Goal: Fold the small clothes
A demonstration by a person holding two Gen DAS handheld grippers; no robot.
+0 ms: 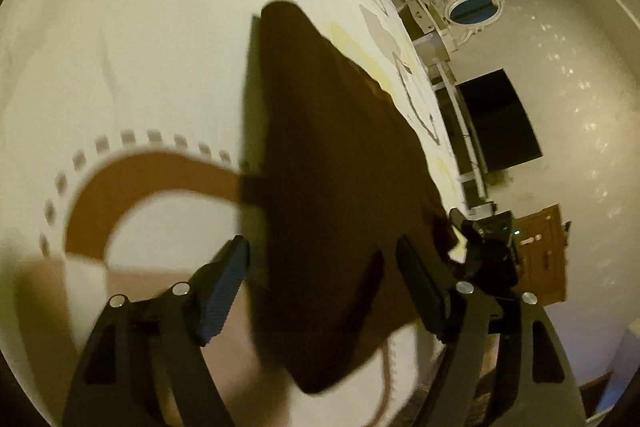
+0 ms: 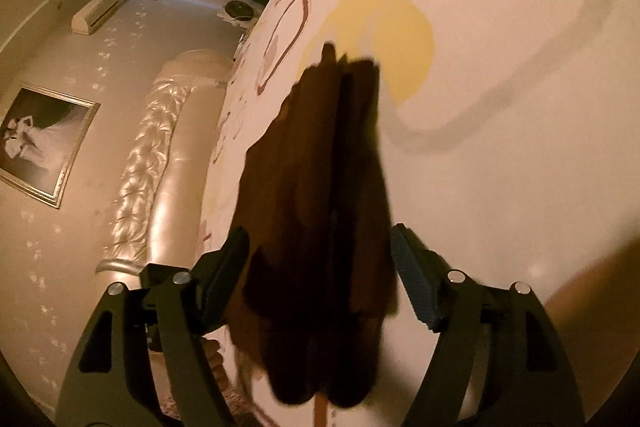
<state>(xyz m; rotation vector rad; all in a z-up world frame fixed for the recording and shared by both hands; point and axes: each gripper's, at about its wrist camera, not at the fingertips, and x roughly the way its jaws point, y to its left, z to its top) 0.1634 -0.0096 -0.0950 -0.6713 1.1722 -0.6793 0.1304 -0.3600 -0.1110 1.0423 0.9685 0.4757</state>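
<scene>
A dark brown small garment (image 1: 328, 187) lies on the white patterned bedspread (image 1: 140, 47). In the left wrist view my left gripper (image 1: 324, 267) is open, its fingers standing on either side of the garment's near part. The right gripper's black body (image 1: 488, 247) shows at the garment's right edge. In the right wrist view the garment (image 2: 320, 207) looks folded or bunched lengthwise. My right gripper (image 2: 320, 267) is open with the cloth between its fingers. Whether either gripper touches the cloth I cannot tell.
The bedspread (image 2: 500, 107) bears brown, yellow and grey shapes. A padded cream headboard (image 2: 160, 167) and a framed picture (image 2: 40, 143) stand left in the right wrist view. A dark screen (image 1: 500, 119) and a wooden cabinet (image 1: 544, 251) stand beyond the bed edge.
</scene>
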